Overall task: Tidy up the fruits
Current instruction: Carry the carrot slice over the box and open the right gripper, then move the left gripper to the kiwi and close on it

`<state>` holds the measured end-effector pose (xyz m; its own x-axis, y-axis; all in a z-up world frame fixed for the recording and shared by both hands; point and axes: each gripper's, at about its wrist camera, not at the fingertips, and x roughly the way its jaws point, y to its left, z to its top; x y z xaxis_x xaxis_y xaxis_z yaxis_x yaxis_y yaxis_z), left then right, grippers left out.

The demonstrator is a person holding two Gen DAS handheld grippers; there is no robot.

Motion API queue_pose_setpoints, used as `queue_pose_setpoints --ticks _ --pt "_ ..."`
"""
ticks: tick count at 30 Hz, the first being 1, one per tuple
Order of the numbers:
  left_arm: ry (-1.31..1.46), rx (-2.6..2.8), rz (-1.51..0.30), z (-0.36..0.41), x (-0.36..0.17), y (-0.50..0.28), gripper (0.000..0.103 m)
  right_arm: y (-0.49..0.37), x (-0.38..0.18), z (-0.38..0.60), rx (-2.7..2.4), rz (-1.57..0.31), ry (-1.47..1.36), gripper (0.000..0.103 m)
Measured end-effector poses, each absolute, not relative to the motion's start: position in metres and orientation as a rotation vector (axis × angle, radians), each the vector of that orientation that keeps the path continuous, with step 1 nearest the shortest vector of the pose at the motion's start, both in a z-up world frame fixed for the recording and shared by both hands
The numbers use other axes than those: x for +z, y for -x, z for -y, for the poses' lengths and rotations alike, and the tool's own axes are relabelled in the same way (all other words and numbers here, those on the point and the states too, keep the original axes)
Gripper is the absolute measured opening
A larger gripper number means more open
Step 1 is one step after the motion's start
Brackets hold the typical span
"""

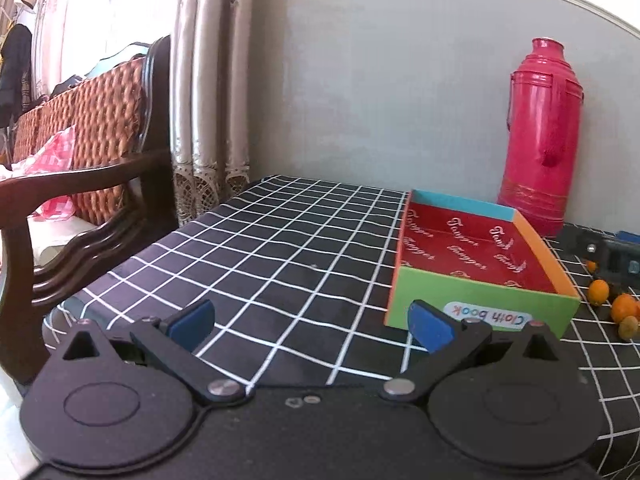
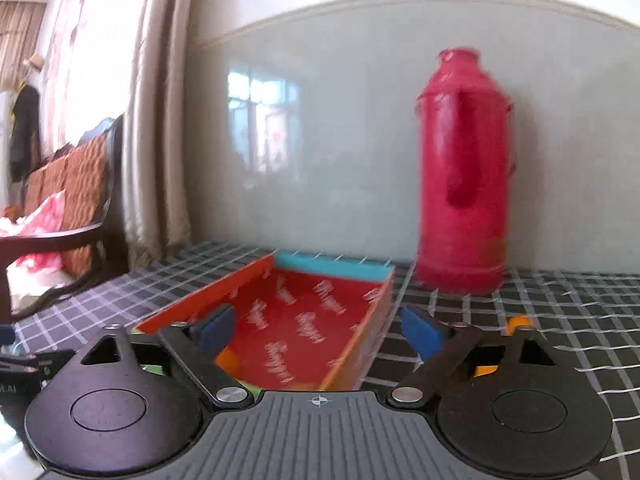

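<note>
An open cardboard box [image 1: 480,252] with a red printed floor and a green front wall stands on the checked tablecloth. Several small orange fruits [image 1: 624,307] lie on the cloth just right of it. My left gripper [image 1: 311,326] is open above bare cloth left of the box, with nothing between its blue pads. In the right wrist view my right gripper [image 2: 318,332] hangs open over the near end of the box [image 2: 304,320]. A blurred orange shape [image 2: 227,360], perhaps a fruit, lies inside by the left finger. More orange [image 2: 520,322] shows behind the right finger.
A tall red thermos [image 1: 540,136] stands against the wall behind the box. A black and blue device [image 1: 612,254] lies on the cloth at the right edge. A wooden sofa [image 1: 80,200] with woven cushions stands left of the table [image 1: 280,248], curtains behind it.
</note>
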<state>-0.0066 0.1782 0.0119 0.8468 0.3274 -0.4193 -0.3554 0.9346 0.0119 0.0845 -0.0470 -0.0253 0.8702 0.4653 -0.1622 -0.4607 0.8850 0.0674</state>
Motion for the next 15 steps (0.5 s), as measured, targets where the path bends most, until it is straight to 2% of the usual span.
queue_pose_setpoints --ticks 15 --pt "0.087 0.211 -0.409 -0.123 0.017 -0.013 0.097 -0.081 -0.028 0.147 0.306 -0.238 -0.036 0.102"
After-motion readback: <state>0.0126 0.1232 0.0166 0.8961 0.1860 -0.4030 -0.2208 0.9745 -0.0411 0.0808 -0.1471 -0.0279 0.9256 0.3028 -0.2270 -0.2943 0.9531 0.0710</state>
